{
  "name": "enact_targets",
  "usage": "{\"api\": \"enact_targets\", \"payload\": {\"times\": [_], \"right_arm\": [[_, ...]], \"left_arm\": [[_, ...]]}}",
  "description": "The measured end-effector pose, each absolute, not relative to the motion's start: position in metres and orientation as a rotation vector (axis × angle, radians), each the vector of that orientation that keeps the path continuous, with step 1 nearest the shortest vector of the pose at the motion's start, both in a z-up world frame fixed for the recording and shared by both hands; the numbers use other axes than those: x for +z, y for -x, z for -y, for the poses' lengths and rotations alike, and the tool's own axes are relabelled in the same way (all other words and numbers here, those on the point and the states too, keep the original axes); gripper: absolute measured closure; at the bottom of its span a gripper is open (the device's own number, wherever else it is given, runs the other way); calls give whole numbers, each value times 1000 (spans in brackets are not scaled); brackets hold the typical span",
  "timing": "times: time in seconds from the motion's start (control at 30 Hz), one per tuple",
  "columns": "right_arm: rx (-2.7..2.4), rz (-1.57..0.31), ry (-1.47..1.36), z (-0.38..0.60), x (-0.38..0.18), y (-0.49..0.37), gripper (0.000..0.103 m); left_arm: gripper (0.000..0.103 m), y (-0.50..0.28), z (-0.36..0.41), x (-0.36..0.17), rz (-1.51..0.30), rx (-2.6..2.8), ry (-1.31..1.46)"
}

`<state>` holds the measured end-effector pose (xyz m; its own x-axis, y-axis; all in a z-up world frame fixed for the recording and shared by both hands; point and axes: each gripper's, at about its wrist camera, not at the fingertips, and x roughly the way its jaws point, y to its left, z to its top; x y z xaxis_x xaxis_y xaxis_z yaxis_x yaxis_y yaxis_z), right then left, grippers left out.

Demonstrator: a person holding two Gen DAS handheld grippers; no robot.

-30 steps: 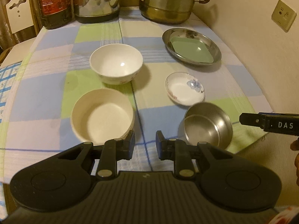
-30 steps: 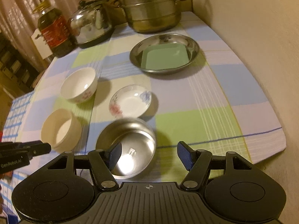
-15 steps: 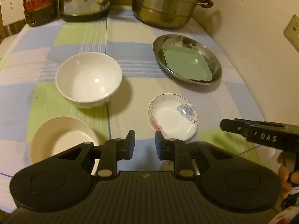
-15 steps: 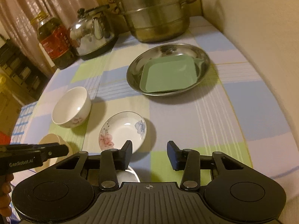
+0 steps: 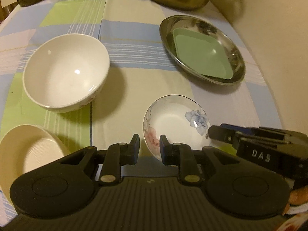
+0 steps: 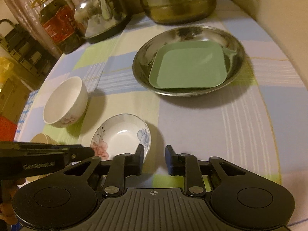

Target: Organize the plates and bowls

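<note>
A small flowered dish (image 5: 175,125) (image 6: 121,136) lies on the checked cloth right in front of both grippers. My left gripper (image 5: 149,146) is open by a narrow gap, empty, at the dish's near-left rim. My right gripper (image 6: 154,158) is open, empty, at the dish's near-right rim. A white bowl (image 5: 65,73) (image 6: 64,102) stands to the left. A cream ribbed bowl (image 5: 25,154) sits near left. A green square plate (image 5: 202,55) (image 6: 187,65) lies inside a steel plate (image 5: 236,57) (image 6: 142,65) at the far right.
A steel steamer pot (image 6: 177,2), a kettle (image 6: 102,13) and an oil bottle (image 6: 57,25) stand along the back. A wall (image 5: 279,28) runs close on the right. The table's edge curves past the right side.
Both grippers have moved forward over the table to the flowered dish. The steel bowl near the front edge has dropped out of view. The right gripper's jaws have narrowed.
</note>
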<state>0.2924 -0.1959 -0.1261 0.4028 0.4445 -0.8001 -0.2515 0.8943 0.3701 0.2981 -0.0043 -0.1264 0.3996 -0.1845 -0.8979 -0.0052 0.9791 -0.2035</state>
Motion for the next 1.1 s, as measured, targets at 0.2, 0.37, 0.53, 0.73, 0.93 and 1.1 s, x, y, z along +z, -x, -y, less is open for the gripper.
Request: {"api": "enact_targets", "payload": {"times": [0.2, 0.37, 0.53, 0.73, 0.93, 1.1], "right_arm": [[473, -1093, -205, 195, -134, -299, 82], [501, -1097, -194, 193, -135, -304, 89], [528, -1095, -176, 189, -135, -306, 96], [523, -1102, -180, 189, -135, -309, 97], [520, -1084, -194, 196, -126, -314, 99], [514, -1069, -207, 201, -116, -318, 99]], "left_arm": [[87, -310, 7, -136, -1185, -93, 196], [91, -313, 8, -140, -1202, -74, 204], [92, -312, 8, -141, -1200, -64, 209], [92, -309, 13, -139, -1200, -61, 198], [92, -310, 17, -132, -1184, -62, 196], [92, -315, 21, -122, -1158, -66, 195]]}}
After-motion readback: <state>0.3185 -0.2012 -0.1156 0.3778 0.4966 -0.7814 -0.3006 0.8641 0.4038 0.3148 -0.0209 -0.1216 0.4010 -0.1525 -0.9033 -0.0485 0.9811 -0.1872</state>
